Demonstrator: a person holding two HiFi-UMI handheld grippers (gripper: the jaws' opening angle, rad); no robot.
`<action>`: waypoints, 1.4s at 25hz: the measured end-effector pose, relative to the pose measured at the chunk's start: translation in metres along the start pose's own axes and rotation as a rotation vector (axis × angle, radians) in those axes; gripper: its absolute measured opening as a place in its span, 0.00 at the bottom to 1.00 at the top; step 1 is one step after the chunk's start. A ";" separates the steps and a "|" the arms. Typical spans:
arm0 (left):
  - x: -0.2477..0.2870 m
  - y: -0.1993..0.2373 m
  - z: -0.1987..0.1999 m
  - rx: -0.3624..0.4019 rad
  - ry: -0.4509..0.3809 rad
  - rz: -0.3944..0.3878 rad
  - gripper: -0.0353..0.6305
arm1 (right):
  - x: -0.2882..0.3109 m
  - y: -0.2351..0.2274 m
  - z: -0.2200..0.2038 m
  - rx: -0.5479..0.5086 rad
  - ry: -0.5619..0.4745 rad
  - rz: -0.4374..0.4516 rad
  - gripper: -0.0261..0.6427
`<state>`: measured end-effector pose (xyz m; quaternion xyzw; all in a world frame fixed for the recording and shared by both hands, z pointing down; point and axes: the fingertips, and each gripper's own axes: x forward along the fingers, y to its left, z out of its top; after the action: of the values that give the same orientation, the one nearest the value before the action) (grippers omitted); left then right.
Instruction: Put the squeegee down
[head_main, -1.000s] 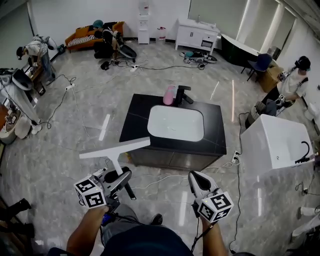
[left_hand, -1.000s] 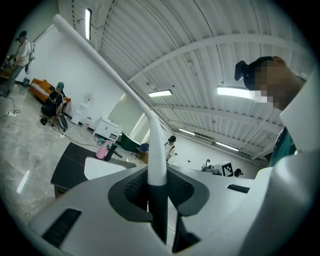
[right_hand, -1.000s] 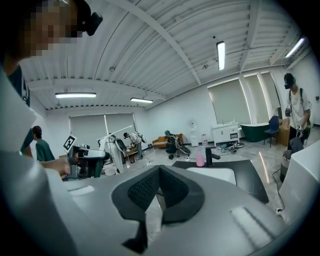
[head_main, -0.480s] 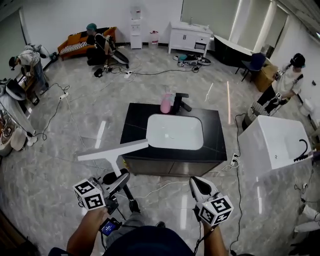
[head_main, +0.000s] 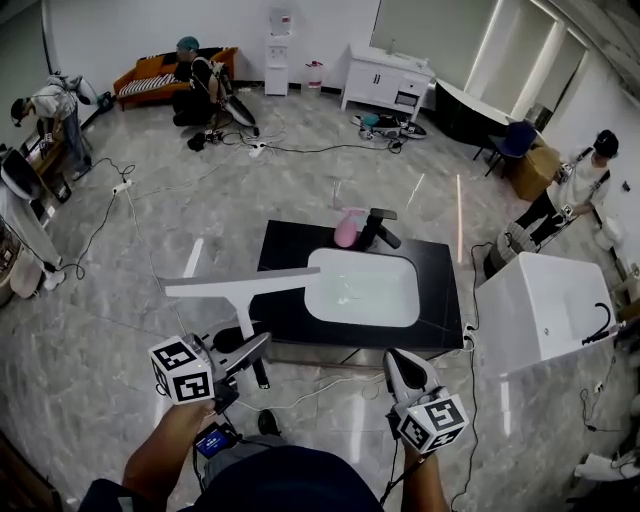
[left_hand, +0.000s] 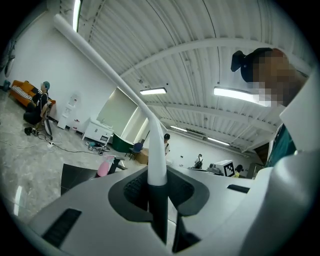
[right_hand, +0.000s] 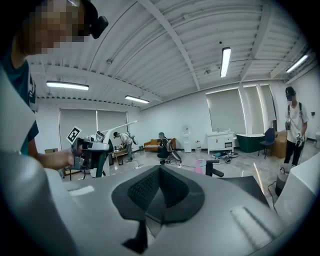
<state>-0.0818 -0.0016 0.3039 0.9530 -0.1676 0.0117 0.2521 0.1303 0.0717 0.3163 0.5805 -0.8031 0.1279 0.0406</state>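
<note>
Squeegee (head_main: 240, 288) first: it is a T-shaped tool with a long, straight white blade bar, a white neck curving down from the bar's middle, and a dark lower handle. My left gripper (head_main: 248, 352) is clamped on that dark handle, with both pads pressed against its sides. In the left gripper view the neck (left_hand: 156, 150) rises straight out from between the jaws and the bar runs away up and to the left.

The blade is held in the air ahead of and above the left gripper. In the head view its right tip overlaps the near left part of the black counter (head_main: 440, 300), by the white basin (head_main: 365, 288).

My right gripper (head_main: 402, 368) hangs to the right of the left one, short of the counter. Its jaws are pressed together with nothing between them.
</note>
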 end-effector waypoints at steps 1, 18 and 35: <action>0.003 0.005 0.006 -0.001 0.005 -0.006 0.15 | 0.007 -0.002 0.005 0.000 0.003 -0.003 0.05; 0.015 0.061 -0.035 0.034 0.046 -0.094 0.15 | 0.037 0.000 -0.039 -0.022 -0.029 -0.076 0.05; 0.077 0.101 0.014 0.009 0.034 0.100 0.15 | 0.136 -0.069 0.009 -0.004 0.015 0.165 0.05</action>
<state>-0.0426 -0.1155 0.3482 0.9443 -0.2108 0.0411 0.2495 0.1520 -0.0758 0.3480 0.5113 -0.8482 0.1335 0.0369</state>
